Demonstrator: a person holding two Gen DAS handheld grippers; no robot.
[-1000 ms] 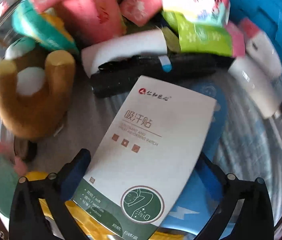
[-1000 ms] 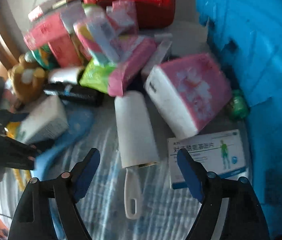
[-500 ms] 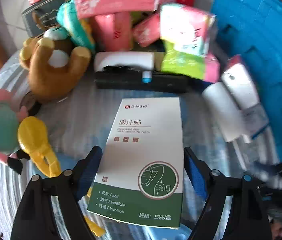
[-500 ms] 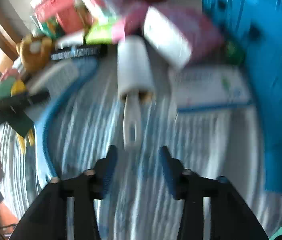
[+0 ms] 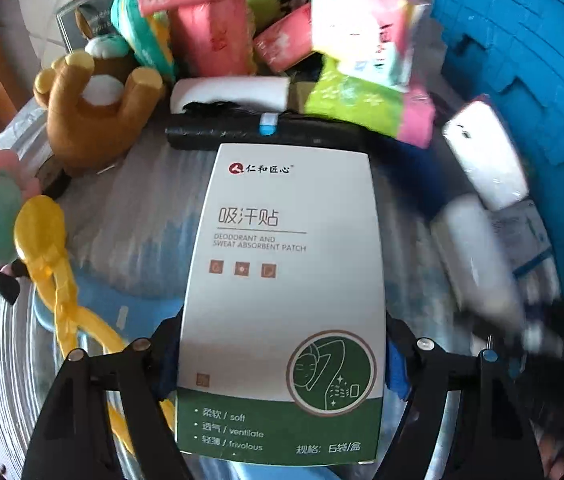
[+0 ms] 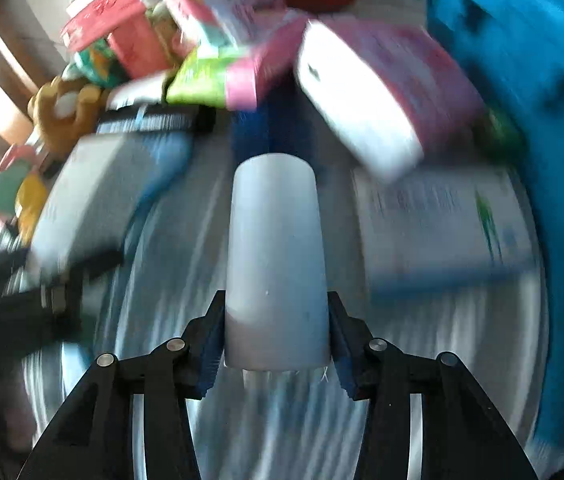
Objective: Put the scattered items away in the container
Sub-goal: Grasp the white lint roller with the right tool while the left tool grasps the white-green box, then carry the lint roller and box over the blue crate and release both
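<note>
My left gripper is shut on a white and green sweat patch box and holds it above the striped cloth. My right gripper is shut on a white lint roller, its roll pointing away from me; its handle is hidden. The blue container stands at the right in the left wrist view and also shows at the right edge of the right wrist view. The right wrist view is blurred by motion.
A pile of pink, green and white packets lies at the back. A brown plush bear, a yellow clip and a black roll lie left. A pink tissue pack and medicine box lie by the container.
My right gripper has closed on the lint roller's roll and lifted it. My left gripper has tightened on the patch box and pulled back from the pile with it.
</note>
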